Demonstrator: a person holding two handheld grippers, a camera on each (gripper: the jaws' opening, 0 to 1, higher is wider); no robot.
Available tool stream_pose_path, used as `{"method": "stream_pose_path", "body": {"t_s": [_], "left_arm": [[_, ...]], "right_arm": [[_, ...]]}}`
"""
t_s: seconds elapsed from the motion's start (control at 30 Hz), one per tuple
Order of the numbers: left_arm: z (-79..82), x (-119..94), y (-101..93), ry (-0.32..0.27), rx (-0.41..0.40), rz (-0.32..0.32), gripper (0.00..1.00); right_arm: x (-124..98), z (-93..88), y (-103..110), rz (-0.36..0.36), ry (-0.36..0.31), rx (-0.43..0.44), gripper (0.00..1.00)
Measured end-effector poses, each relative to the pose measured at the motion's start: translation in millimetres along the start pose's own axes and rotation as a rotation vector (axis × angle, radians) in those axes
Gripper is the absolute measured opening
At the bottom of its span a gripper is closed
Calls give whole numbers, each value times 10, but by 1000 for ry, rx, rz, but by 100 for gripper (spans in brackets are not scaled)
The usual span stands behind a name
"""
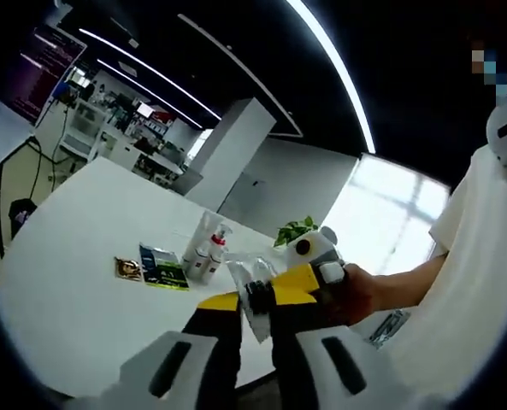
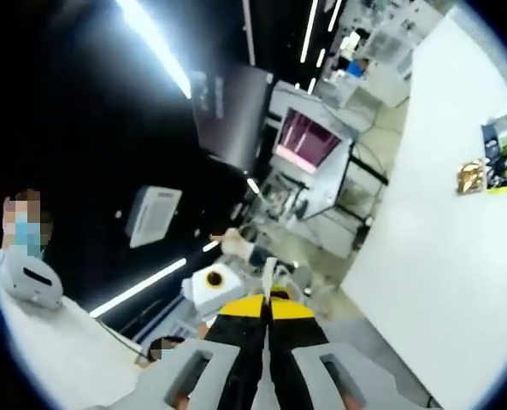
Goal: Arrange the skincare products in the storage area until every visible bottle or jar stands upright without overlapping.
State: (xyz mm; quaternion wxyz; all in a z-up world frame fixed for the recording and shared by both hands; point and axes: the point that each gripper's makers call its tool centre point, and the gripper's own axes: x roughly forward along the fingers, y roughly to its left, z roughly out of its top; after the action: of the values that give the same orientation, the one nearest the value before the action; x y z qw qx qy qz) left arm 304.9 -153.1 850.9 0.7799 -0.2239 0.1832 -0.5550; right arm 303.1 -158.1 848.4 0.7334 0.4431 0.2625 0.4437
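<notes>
Plastic bottles (image 1: 209, 249), upright mid-worktop (image 1: 73, 282) beside sachets (image 1: 163, 267): I judge them light, slick, tippy; grip at mid-body. Left claw (image 1: 255, 329) pinches crinkly clear film (image 1: 255, 299); right claw (image 2: 268, 325) pressed together on it too.

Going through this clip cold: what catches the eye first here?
In the left gripper view, the right gripper, yellow-tipped and held in a person's hand, pinches a clear packet over the white table. Behind it stand white bottles beside flat sachets.
</notes>
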Motion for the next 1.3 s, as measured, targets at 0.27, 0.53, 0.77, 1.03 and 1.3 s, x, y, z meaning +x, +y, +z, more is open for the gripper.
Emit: {"method": "stream_pose_path", "body": {"t_s": [0.27,0.53,0.77,1.03,1.3], "left_arm": [[112,-94,164,-37,-65,61,0],[71,-68,258,-24,-52,119,0],[138,-98,344,-62,-57,163,0],[107,-75,382,-49,-41,193,0],[113,-75,376,-52,-48,187,0]], "right_arm": [[123,-185,-74,-17,76,-24,5],[152,-124,-94,-28,107,-16,0],[197,-87,-106,-29,137,-48,0],[127,-61,-175,-46,159,-43,1],[110,-35,-157,-32,117,-41,0]]}}
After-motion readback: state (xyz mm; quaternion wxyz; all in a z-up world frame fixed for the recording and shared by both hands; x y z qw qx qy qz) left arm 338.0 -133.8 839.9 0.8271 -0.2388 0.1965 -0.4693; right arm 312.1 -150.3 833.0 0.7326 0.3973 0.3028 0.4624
